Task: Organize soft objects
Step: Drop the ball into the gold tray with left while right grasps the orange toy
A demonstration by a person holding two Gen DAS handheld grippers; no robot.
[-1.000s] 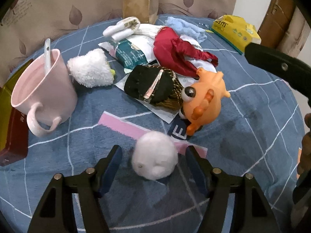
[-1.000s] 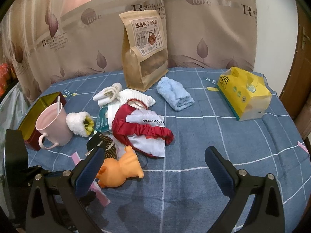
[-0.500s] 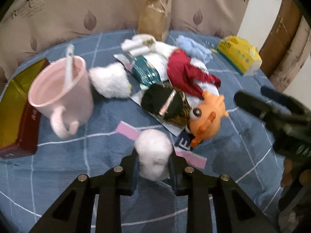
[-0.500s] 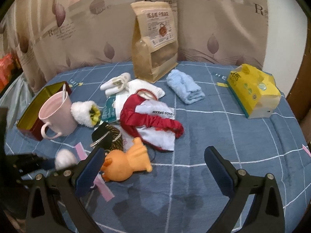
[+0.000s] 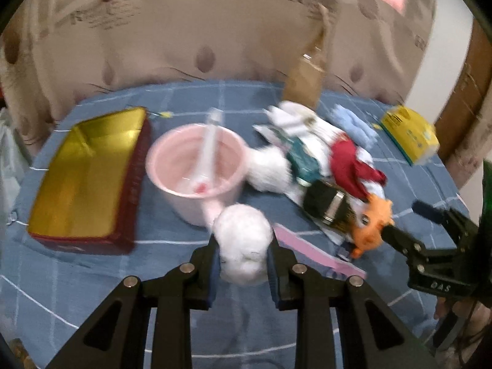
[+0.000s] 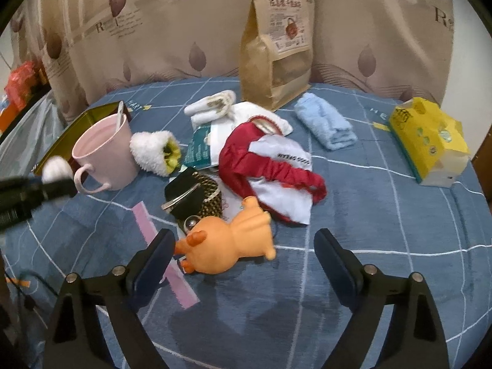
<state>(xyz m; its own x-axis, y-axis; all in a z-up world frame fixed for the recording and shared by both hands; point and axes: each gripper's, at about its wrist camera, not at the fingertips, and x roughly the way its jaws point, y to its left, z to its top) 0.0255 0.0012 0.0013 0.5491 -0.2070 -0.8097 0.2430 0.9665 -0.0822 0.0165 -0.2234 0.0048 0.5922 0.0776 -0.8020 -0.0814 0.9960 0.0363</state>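
My left hand-held gripper (image 5: 243, 266) squeezes the white fluffy ball (image 5: 243, 243), held up near the pink mug (image 5: 196, 169). My right hand-held gripper (image 6: 243, 255) has just been closing a little but is wide, holding nothing, with the orange toy (image 6: 227, 246) lying between its fingers. Only the left view shows the gold inside of the tin box (image 5: 83, 181); only the right view shows the label on the brown bag (image 6: 276, 43).

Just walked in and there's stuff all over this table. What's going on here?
A person is sorting soft things with a pair of tongs in each hand. The left tongs are shut on a white fluffy ball, held up near the pink mug and the open gold tin. The right tongs have just been closing but are open around an orange toy that lies on the blue tablecloth, not gripping it yet.
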